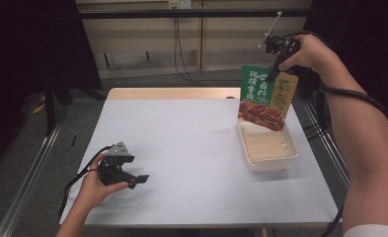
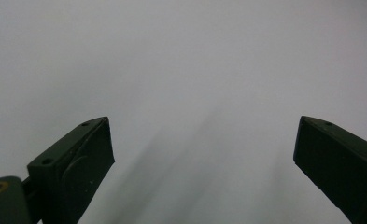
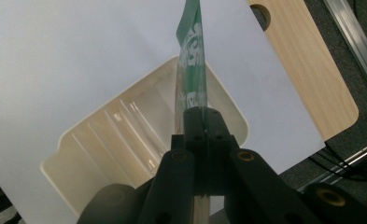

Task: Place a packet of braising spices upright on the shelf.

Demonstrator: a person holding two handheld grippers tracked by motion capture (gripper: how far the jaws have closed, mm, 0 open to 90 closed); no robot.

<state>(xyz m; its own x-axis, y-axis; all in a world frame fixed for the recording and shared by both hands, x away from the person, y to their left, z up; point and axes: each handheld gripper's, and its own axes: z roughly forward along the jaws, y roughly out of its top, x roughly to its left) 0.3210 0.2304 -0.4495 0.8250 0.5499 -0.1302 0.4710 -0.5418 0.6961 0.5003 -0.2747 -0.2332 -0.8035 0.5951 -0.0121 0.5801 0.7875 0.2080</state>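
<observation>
A green food packet (image 1: 266, 98) with a picture of red meat hangs by its top edge over a cream plastic tray (image 1: 290, 152) at the table's right. My right gripper (image 1: 275, 69) is raised above the tray and shut on the packet's upper edge. In the right gripper view the packet (image 3: 191, 70) is seen edge-on, pinched between the closed jaws, with the ribbed tray (image 3: 97, 144) below it. My left gripper (image 1: 138, 180) rests low over the white table near the front left, open, with nothing between its fingers (image 2: 78, 163).
The white sheet (image 1: 191, 148) covers most of the table; a strip of wood tabletop (image 1: 172, 93) shows along the far edge. Metal rails (image 1: 28, 177) run along both sides of the table. Cables hang at the back wall.
</observation>
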